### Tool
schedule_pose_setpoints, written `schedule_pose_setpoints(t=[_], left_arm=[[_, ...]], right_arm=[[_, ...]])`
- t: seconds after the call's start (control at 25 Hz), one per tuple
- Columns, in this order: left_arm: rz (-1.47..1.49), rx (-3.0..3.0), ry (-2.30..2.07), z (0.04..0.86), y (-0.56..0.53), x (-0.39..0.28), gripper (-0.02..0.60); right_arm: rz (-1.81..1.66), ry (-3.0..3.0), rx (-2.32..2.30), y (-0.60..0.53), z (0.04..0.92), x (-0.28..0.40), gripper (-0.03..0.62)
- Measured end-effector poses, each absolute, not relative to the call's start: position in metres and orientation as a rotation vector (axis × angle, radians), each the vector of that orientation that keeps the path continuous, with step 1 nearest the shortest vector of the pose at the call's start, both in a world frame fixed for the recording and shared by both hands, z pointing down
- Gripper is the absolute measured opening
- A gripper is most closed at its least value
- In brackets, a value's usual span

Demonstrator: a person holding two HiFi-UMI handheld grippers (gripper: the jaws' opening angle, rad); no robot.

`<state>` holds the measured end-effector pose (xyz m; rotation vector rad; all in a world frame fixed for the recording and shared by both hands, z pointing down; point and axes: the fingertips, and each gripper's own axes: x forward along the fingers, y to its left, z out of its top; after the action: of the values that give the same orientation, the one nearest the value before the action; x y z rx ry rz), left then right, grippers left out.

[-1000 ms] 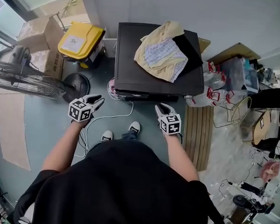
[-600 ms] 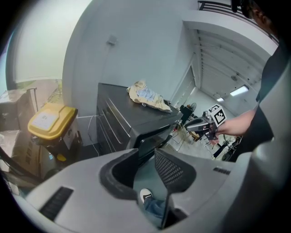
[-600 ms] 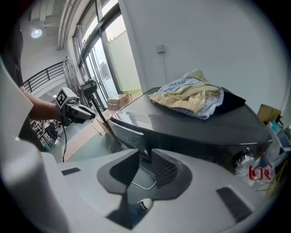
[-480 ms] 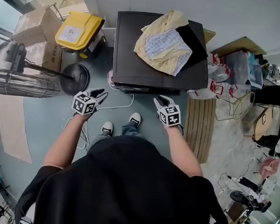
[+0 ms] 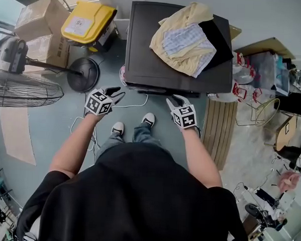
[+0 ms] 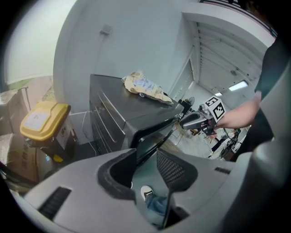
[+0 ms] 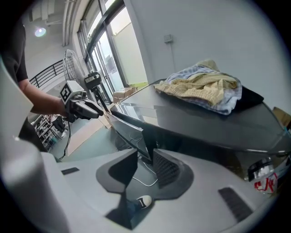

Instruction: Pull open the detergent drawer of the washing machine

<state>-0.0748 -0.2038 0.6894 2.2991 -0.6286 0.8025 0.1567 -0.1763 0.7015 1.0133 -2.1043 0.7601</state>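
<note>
The dark washing machine (image 5: 158, 62) stands ahead, with a heap of yellow and checked clothes (image 5: 187, 36) on its lid. Its front top edge (image 5: 167, 90) shows only as a thin strip, and I cannot make out the detergent drawer. My left gripper (image 5: 114, 93) hangs open off the machine's front left corner. My right gripper (image 5: 176, 99) is just before the front edge, right of the middle. Its jaws have just been opening and nothing is between them. In the right gripper view (image 7: 143, 170) the machine's front panel (image 7: 132, 132) lies just beyond the fingertips.
A yellow bin (image 5: 87, 23) and cardboard boxes (image 5: 37, 18) stand at the left of the machine. A floor fan (image 5: 26, 88) with a round base (image 5: 82, 73) is nearer me. A white cable (image 5: 133, 104) lies on the floor, a wooden slat mat (image 5: 218, 131) at the right.
Both grippers have sunk a little in front of the machine. The machine and its clothes sit higher in the head view than before.
</note>
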Motion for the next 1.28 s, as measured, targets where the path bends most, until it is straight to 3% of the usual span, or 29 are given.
schedule_pose_setpoints(t=[0.84, 1.28], left_arm=[[0.869, 2.315, -0.566, 0.719, -0.218, -0.046, 0.15], [0.943, 2.341, -0.61, 0.727, -0.22, -0.044, 0.137]], right_arm=[[0.687, -2.144, 0.893, -0.197, 0.72, 0.122, 0.121], [0.622, -2.143, 0.888, -0.202, 0.722, 0.125, 0.067]])
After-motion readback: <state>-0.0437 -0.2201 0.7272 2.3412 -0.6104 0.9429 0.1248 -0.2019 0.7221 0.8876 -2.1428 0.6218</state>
